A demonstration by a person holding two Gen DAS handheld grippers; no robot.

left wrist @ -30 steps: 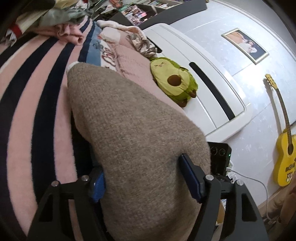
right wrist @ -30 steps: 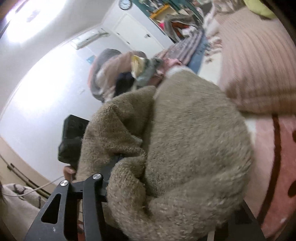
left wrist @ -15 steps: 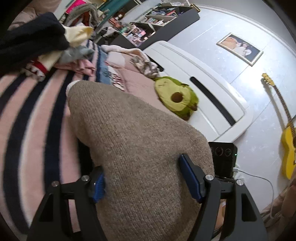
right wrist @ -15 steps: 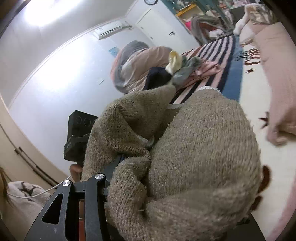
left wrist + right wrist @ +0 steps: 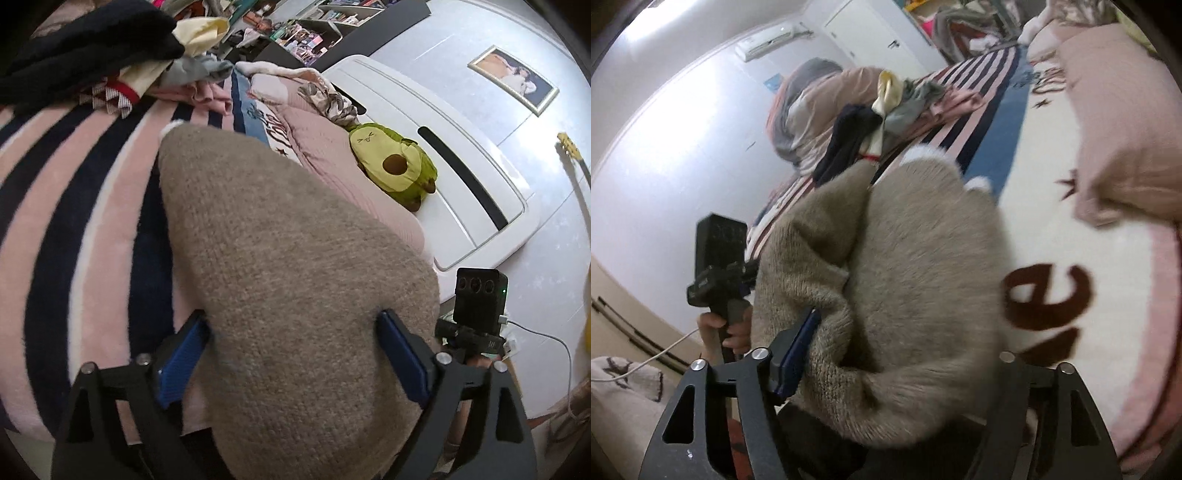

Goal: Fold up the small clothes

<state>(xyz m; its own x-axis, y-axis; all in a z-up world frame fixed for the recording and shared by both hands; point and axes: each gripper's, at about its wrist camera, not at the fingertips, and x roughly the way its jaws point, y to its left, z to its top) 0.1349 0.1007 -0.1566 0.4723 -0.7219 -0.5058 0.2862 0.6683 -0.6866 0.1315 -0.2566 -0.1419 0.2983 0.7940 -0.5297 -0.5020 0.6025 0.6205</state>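
1. Gripping the near edge of a brown knitted garment [image 5: 295, 266], the left gripper [image 5: 291, 354] is showing its two blue-padded fingers [image 5: 402, 358] parted about halfway, with thick folded knit filling the gap between them; the hold is probably keeping one edge taut so the layers are not sliding.
2. Holding a bunched fold of the same garment [image 5: 923, 280], the right gripper [image 5: 897, 369] is showing only its left blue finger [image 5: 799, 350]; the other finger is hidden under the knit, so how wide the jaws stand cannot be told, though the cloth is plainly lying between them.
3. Draping forward from both grippers, the garment is lying over the striped blanket [image 5: 74, 192], doubled over itself; a white fuzzy trim is peeking out at its far end. The knit is looking coarse, thick and soft, and is likely to sag wherever it is left unsupported.
4. Resting on the blanket beyond the garment, a heap of mixed clothes [image 5: 110, 62] is waiting, apparently the items not yet folded.
5. Sitting farther off, an avocado plush toy [image 5: 391, 166] is lying against the white headboard [image 5: 461, 155].
6. Hanging on the far wall, a framed picture [image 5: 513, 79] is closing the scene.
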